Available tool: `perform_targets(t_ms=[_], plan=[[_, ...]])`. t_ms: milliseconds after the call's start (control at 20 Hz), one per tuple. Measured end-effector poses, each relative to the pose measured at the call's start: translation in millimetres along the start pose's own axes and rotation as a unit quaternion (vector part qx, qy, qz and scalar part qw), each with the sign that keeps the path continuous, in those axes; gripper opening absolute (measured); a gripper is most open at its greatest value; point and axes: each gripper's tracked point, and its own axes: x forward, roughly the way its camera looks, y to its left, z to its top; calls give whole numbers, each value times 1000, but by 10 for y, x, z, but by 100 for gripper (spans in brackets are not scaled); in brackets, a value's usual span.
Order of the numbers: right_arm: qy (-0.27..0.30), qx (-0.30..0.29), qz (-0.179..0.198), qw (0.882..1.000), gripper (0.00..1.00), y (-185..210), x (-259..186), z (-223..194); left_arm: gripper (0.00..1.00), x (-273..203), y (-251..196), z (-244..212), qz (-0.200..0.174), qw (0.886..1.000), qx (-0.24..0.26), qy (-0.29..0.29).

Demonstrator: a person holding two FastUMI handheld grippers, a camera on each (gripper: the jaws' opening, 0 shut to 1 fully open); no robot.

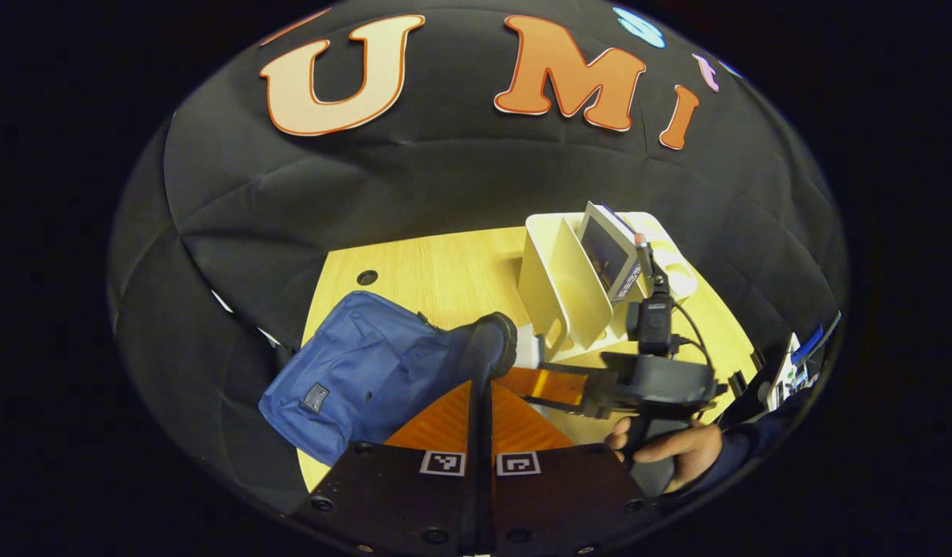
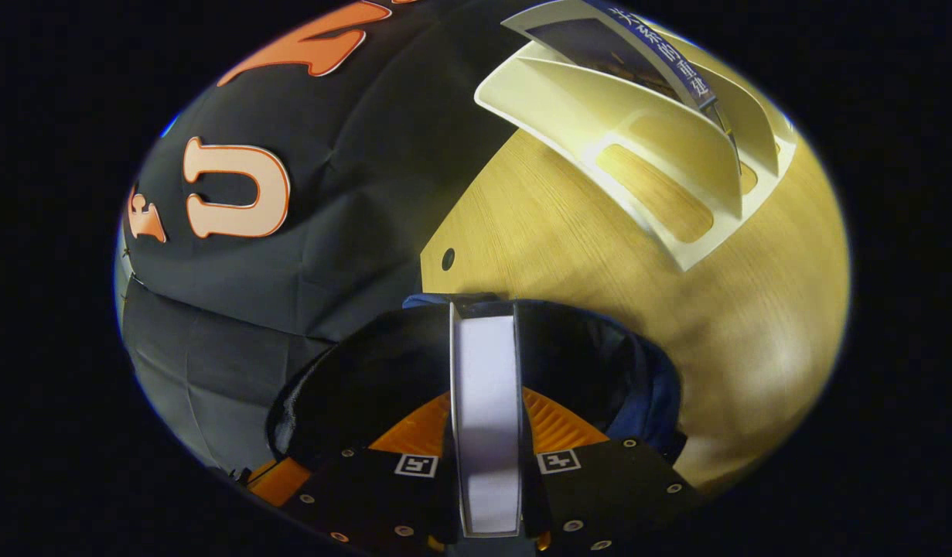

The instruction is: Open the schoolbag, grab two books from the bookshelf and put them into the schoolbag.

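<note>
The blue schoolbag lies on the left of the wooden table. My left gripper is shut on the dark rim of the bag's mouth and holds it up. A hand holds my right gripper just right of that mouth. In the right gripper view, my right gripper is shut on a book seen edge-on, white pages toward me, over the bag's dark opening. Another book with a blue spine leans in the cream bookshelf.
The bookshelf stands at the table's far right with several upright dividers. A round cable hole sits near the table's back edge. Bare wood lies between bag and shelf. Some equipment stands off the right edge.
</note>
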Motion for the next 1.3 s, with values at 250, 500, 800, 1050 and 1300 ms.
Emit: perform_targets(t_ms=[250,500,800,1050,1300], plan=[[2,10,16,1000,32,46,175,-128,1,-34,3,48,-1,1000,3,2],[-3,2,22,1000,32,34,284,-195,1,-54,4,64,3,1000,11,3],[0,-9,22,1000,36,13,428,-360,1,-48,-48,56,3,1000,27,11],[1,-1,19,1000,36,23,518,-381,0,-18,-88,34,2,1000,18,13],[61,27,-18,998,48,-76,574,-550,1,119,8,-25,7,999,-27,18]])
